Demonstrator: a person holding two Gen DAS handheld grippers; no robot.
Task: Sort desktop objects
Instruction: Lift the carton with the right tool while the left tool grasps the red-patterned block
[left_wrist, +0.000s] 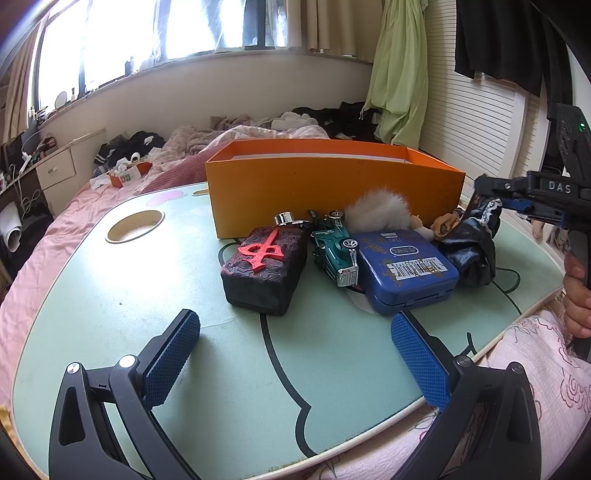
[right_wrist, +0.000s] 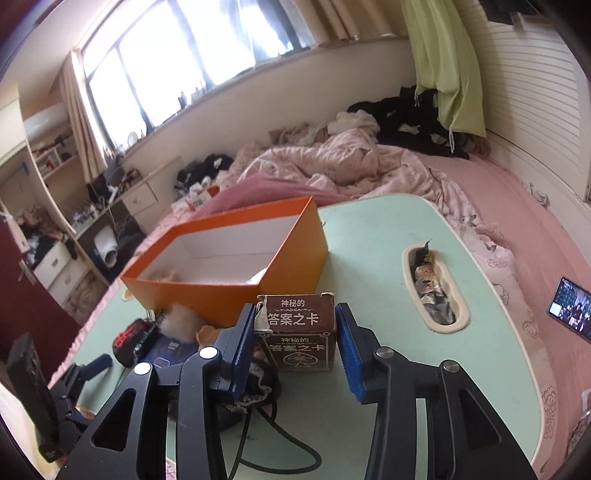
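On pale-green lap surface (right_wrist: 388, 236), set over pink bed: right tongs (right_wrist: 297, 343) flank brown cardboard card box w/ white Chinese lettering (right_wrist: 301, 334). Box stands upright on surface, squarely between the blue ribbed pads; left pad touches its torn flap edge, right pad at or just off its side — can't tell if actually pressing.

Open orange cardboard box, white inside (right_wrist: 229, 258), sits just behind card box, apart from it.

Left tongs (left_wrist: 295, 363) wide apart, nothing between them, low over bare surface nr front edge. Ahead of them, in a row just in front of orange box (left_wrist: 332, 192): dark red-black flask w/ red emblem & chrome cap (left_wrist: 264, 264), teal toy car (left_wrist: 336, 247), blue tin w/ barcode sticker (left_wrist: 406, 269), white fluffy pompom (left_wrist: 376, 212), black glossy doll garment (left_wrist: 469, 254). Flask, car, tin touching side by side.

Right tongs (left_wrist: 495, 195) seen at far right of left view, hand (left_wrist: 576, 291) on grip.
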